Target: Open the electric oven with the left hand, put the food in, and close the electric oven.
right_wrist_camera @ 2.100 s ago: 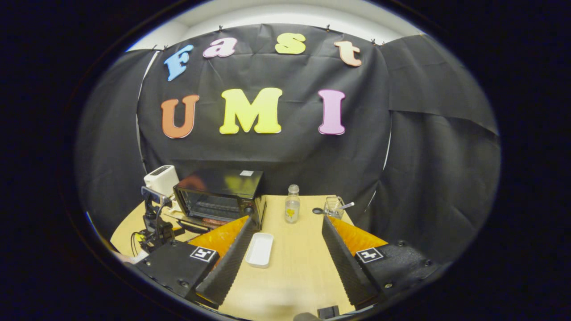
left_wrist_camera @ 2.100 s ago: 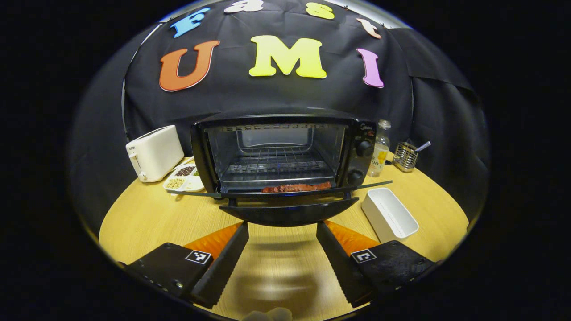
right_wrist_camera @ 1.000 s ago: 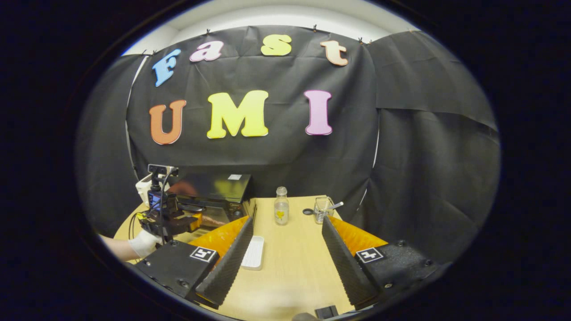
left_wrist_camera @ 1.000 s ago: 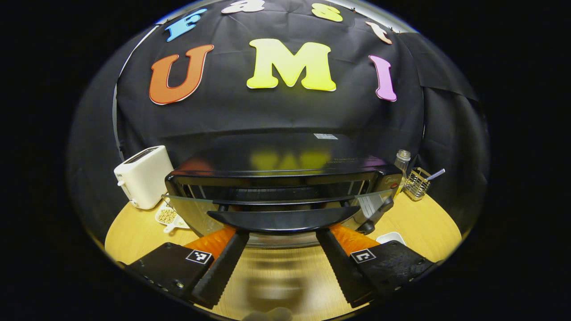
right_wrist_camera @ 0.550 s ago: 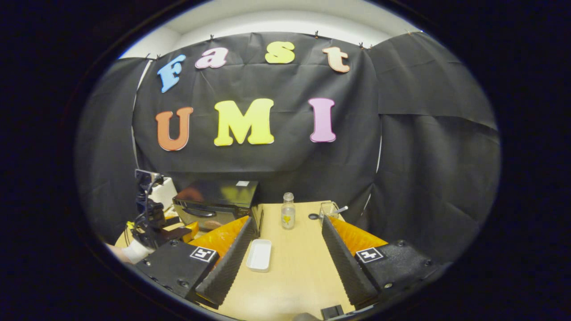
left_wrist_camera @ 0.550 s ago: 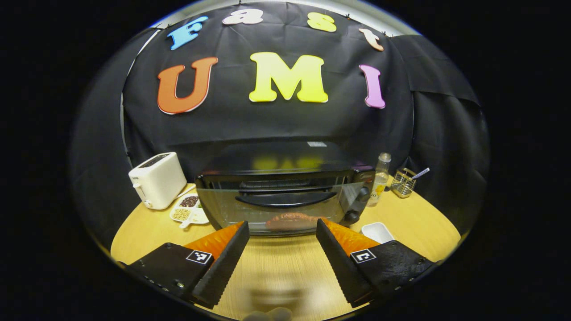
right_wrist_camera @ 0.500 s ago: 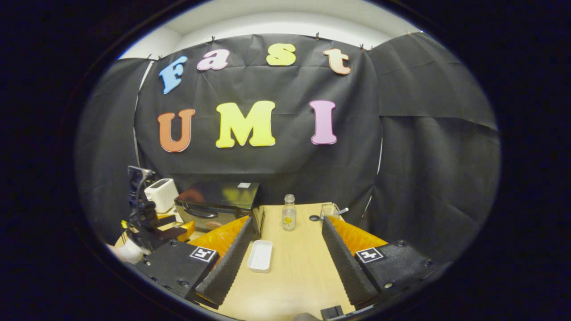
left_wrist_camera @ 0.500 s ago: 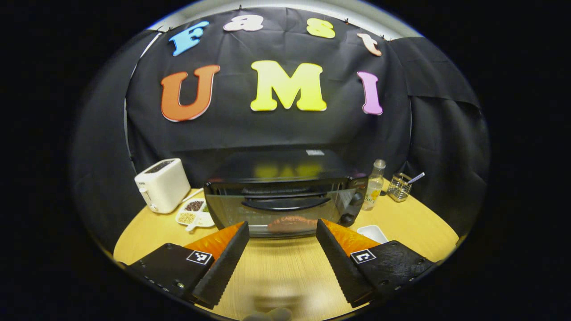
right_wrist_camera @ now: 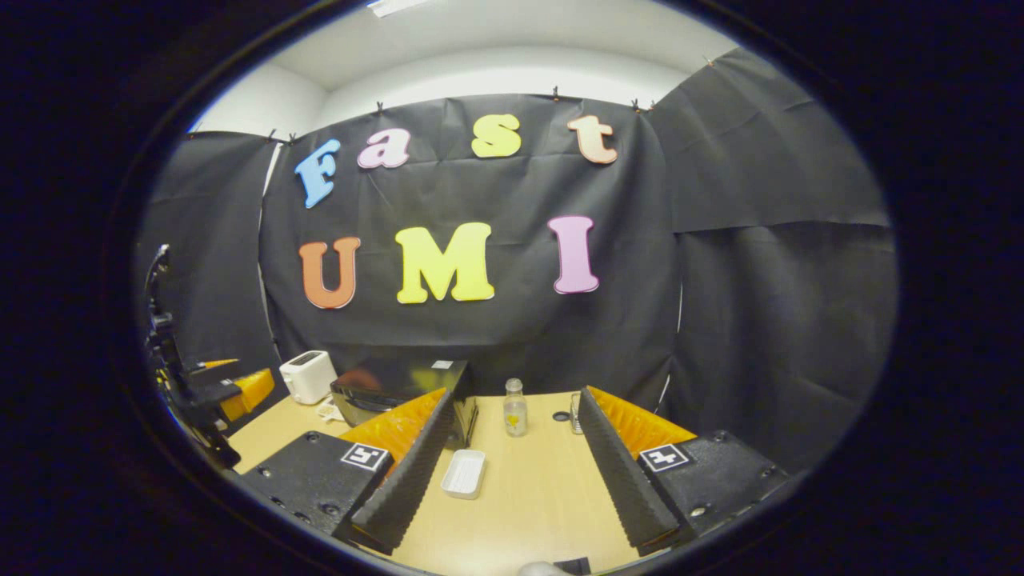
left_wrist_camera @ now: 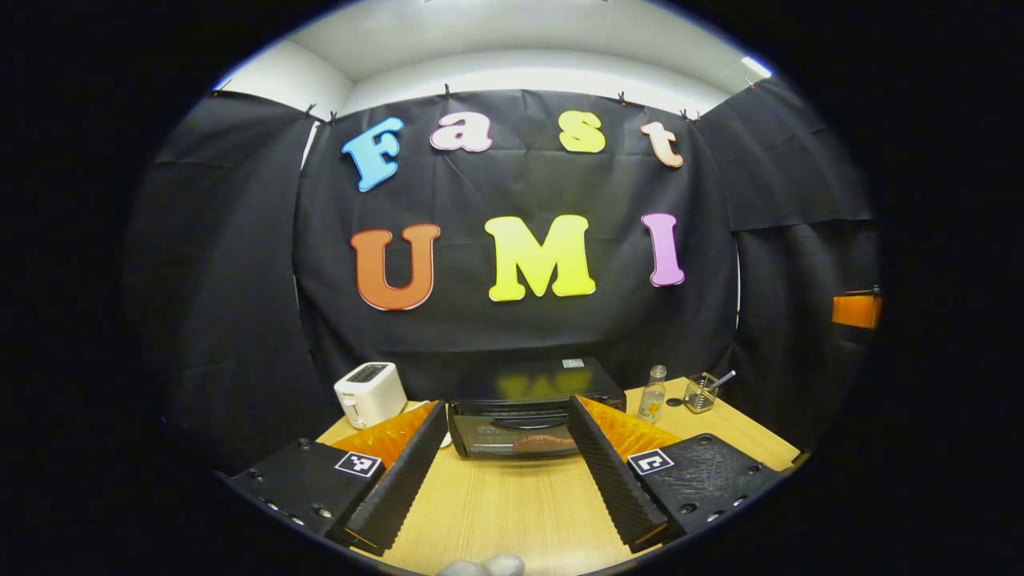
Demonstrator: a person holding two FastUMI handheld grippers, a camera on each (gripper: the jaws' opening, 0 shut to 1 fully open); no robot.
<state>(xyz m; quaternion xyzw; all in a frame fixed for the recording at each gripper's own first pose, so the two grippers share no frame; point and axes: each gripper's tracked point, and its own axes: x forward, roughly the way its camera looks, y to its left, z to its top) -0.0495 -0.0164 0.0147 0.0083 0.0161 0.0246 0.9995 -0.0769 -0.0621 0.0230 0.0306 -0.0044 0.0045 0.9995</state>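
**Oven shut, food inside, both claws open and clear**

Left gripper view, left to right: white toaster (left_wrist_camera: 369, 393) sat at worktop's (left_wrist_camera: 496, 512) far left; black electric oven (left_wrist_camera: 534, 406) next to it, door closed, food (left_wrist_camera: 544, 442) visible through glass inside; glass bottle (left_wrist_camera: 653, 395) just right of oven; wire holder (left_wrist_camera: 702, 393) beyond that; left claw (left_wrist_camera: 508, 464) was open, holding nothing, well apart from oven.

Right gripper view, left to right: left claw (right_wrist_camera: 210, 390) seen at far left above worktop edge; toaster (right_wrist_camera: 308, 376); oven (right_wrist_camera: 400, 390); white tray (right_wrist_camera: 464, 474) lay empty on worktop between fingers; bottle (right_wrist_camera: 514, 408) behind it; right claw (right_wrist_camera: 512, 480) was open, empty.
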